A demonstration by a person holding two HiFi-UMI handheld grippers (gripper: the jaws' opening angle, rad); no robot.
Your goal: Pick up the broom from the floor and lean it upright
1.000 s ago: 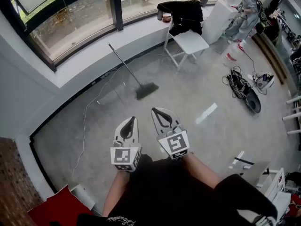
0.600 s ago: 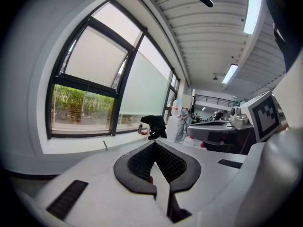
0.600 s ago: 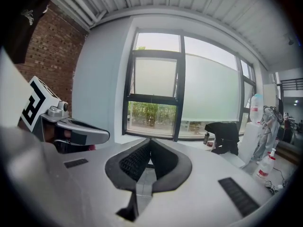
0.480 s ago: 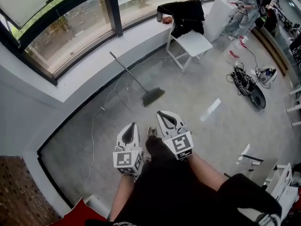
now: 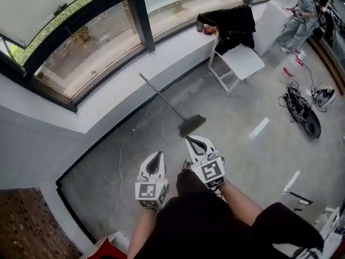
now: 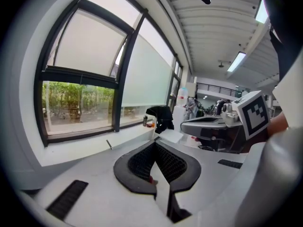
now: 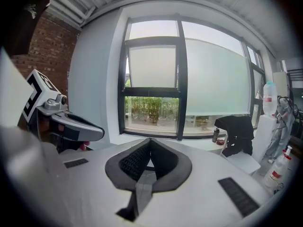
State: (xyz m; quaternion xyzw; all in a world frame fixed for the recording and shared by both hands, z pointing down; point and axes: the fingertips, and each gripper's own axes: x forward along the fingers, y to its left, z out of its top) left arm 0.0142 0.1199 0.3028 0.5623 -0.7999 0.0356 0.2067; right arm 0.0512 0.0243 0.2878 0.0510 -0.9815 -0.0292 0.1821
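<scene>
The broom (image 5: 164,99) has a thin grey handle and a dark head (image 5: 192,125) that rests on the concrete floor. Its handle slants up and left to a tip by the white wall under the window. That tip (image 6: 109,144) shows small in the left gripper view. My left gripper (image 5: 156,156) is shut and empty, down and left of the broom head. My right gripper (image 5: 190,140) is shut and empty too, its tips just short of the head. Both pairs of jaws (image 6: 155,143) (image 7: 150,140) meet with nothing between them.
A white folding chair (image 5: 241,61) with a black jacket (image 5: 233,19) stands right of the broom. A thin cable (image 5: 122,154) trails over the floor at left. A tangle of cables (image 5: 299,103) lies at right, and a person (image 5: 302,19) stands far right.
The view has closed in on the broom. Both grippers have moved forward together, and the right gripper's tips are now close to the broom head. Both stayed shut.
</scene>
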